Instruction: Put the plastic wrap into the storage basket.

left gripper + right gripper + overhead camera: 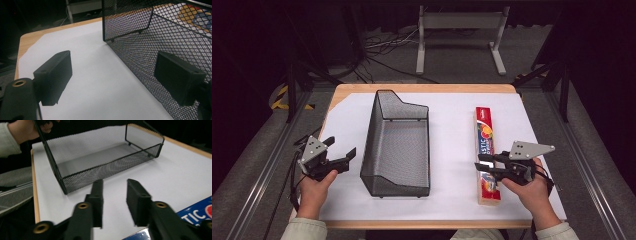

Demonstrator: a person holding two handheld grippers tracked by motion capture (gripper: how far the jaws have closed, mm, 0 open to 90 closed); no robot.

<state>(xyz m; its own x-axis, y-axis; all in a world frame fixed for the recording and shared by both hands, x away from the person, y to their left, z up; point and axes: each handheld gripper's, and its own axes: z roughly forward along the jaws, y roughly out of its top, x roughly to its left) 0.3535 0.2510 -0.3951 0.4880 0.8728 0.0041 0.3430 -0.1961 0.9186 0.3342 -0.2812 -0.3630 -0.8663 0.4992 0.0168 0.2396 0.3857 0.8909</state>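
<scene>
— So, where does the left claw (pixel 343 154) sit?

— Off the left wall of the black mesh basket (pixel 371 145), near the tabletop's (pixel 452 205) left edge. Its jaws are spread wide, nothing between them. In the left gripper view one pad (pixel 53 75) hangs over bare white sheet while the other lies just beside the mesh wall; I cannot tell if it touches.

— And the right claw (pixel 482 166)?

— Over the near half of the long plastic wrap box (pixel 486 150), jaws parted and released, pointing left toward the basket. From the right gripper view, the box's blue printed end (pixel 197 213) lies under the right jaw, and the gap between the jaws shows white sheet.

— How does the box lie?

— Flat, lengthwise front to back, right of the basket and well apart from it, its near end close to the front edge.

— Open room?

— A broad white strip between basket and box, a narrower one left of the basket, and the basket itself is empty inside.
</scene>
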